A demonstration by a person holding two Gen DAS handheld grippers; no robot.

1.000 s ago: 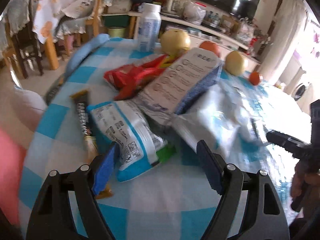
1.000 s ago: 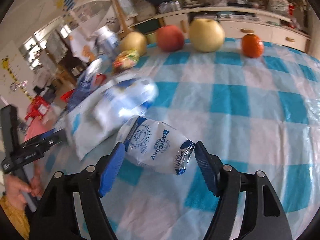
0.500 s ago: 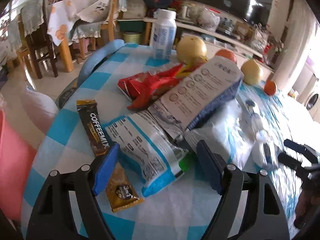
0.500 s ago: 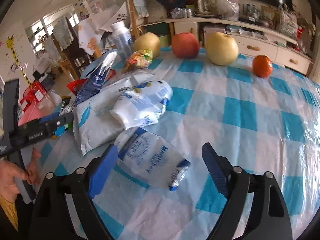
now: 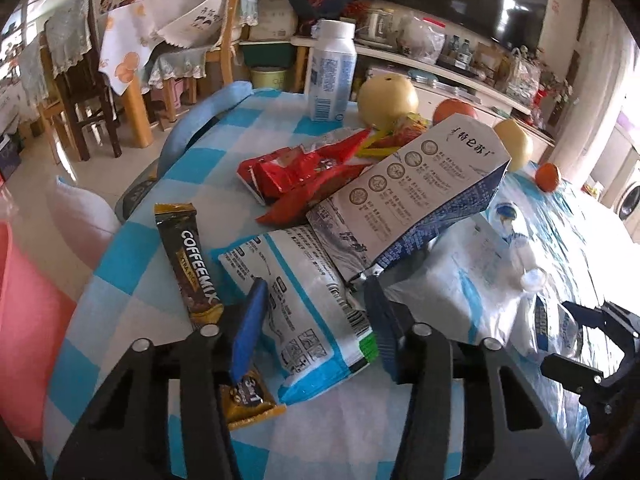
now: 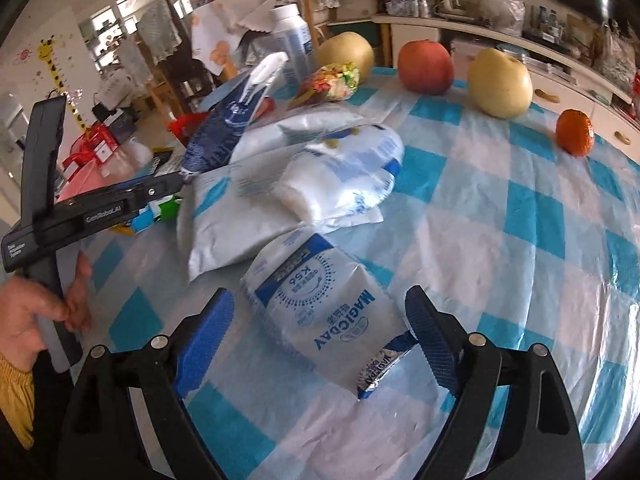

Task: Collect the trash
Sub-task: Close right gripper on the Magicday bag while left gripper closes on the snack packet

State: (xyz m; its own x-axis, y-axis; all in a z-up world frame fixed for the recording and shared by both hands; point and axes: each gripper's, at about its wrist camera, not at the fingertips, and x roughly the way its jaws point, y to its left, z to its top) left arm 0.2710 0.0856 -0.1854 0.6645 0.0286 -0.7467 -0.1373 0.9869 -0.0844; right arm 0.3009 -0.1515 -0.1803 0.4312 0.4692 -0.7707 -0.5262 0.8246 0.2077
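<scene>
Two grippers over a blue-checked table [image 6: 500, 216]. The left gripper [image 5: 316, 320], jaws parted, straddles one white-and-blue wrapper [image 5: 304, 304] at the near edge, one coffee sachet [image 5: 196, 264] beside it. The right gripper [image 6: 320, 340], jaws parted, brackets one MAGICDAY packet [image 6: 324, 312]. At the far edge stand two pears [image 6: 500, 84], one apple [image 6: 426, 66], one orange [image 6: 575, 132] and one bottle [image 5: 332, 76].

Left tool [image 5: 314, 318] and right tool [image 6: 318, 342] gape wide.
</scene>
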